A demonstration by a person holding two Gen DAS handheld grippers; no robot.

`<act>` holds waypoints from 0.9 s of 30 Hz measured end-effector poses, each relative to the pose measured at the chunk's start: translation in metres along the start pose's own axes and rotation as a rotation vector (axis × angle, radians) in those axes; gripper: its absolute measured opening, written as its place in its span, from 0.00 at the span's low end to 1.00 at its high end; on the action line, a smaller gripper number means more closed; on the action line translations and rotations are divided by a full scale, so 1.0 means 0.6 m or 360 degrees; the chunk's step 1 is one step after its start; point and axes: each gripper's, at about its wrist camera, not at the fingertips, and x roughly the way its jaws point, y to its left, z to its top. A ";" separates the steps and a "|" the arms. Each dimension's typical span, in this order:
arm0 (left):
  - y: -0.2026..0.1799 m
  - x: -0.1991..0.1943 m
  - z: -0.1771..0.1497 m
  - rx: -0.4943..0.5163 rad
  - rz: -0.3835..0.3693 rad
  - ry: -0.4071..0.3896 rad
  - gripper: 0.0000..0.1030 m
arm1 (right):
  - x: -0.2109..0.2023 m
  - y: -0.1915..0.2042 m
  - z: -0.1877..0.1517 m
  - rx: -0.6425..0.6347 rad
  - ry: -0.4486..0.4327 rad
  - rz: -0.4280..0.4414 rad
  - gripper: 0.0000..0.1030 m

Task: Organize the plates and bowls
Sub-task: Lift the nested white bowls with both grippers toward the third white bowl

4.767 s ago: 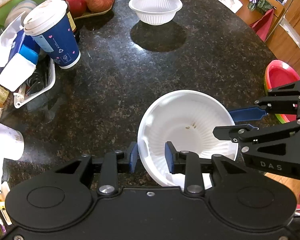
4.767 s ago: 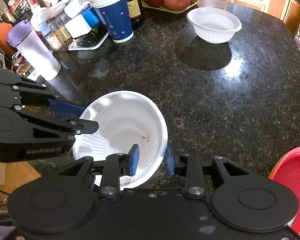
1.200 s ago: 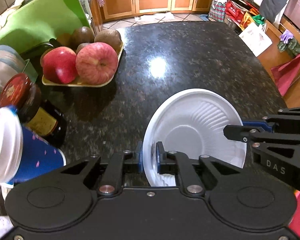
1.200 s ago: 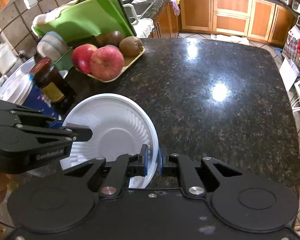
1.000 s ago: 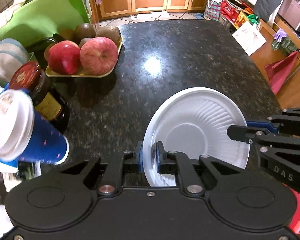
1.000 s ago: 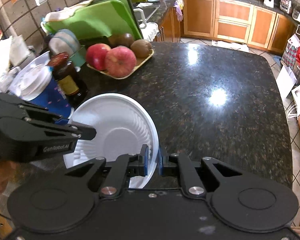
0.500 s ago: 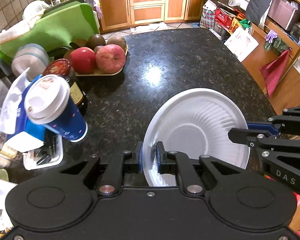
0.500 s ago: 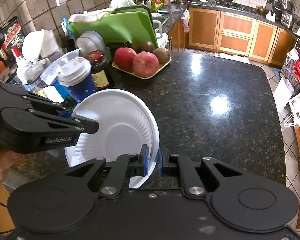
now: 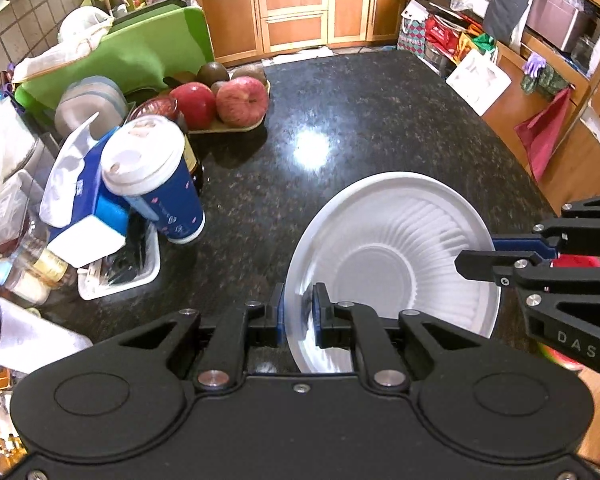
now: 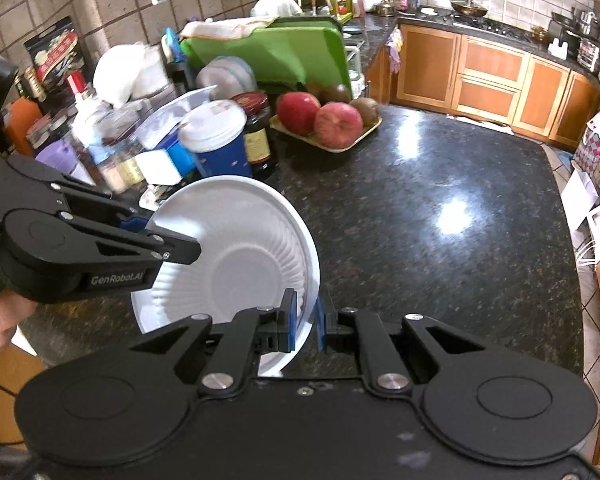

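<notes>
White plastic bowl [image 9: 396, 256] hangs above your counter's [image 9: 360, 120] near edge, both your left hand-held gripper [image 9: 296, 312] and right hand-held gripper [image 10: 305, 322] clamped on its rim.

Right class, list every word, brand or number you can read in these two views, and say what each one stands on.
"DAS": on the right tongs' body, seen in the left wrist view.
"GenRobot.AI": on the left tongs' body, seen in the right wrist view.
Jar label, blue cup print: too blurred to read.
</notes>
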 end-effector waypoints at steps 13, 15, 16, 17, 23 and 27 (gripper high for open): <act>0.004 -0.003 -0.076 0.0061 -0.0080 0.0125 0.16 | -0.003 0.054 -0.064 -0.0051 0.0137 0.0049 0.12; 0.000 0.000 -0.086 0.0079 -0.0090 0.0147 0.16 | 0.001 0.056 -0.073 -0.0043 0.0158 0.0050 0.12; -0.003 0.003 -0.091 0.0090 -0.0096 0.0164 0.17 | 0.003 0.056 -0.076 -0.0038 0.0171 0.0050 0.12; -0.005 0.006 -0.096 0.0097 -0.0102 0.0180 0.17 | 0.004 0.057 -0.082 -0.0036 0.0185 0.0052 0.12; -0.016 0.018 -0.112 0.0142 -0.0137 0.0248 0.17 | 0.013 0.055 -0.108 -0.0020 0.0257 0.0045 0.12; -0.021 0.032 -0.121 0.0166 -0.0137 0.0271 0.18 | 0.024 0.053 -0.114 -0.0017 0.0281 0.0034 0.12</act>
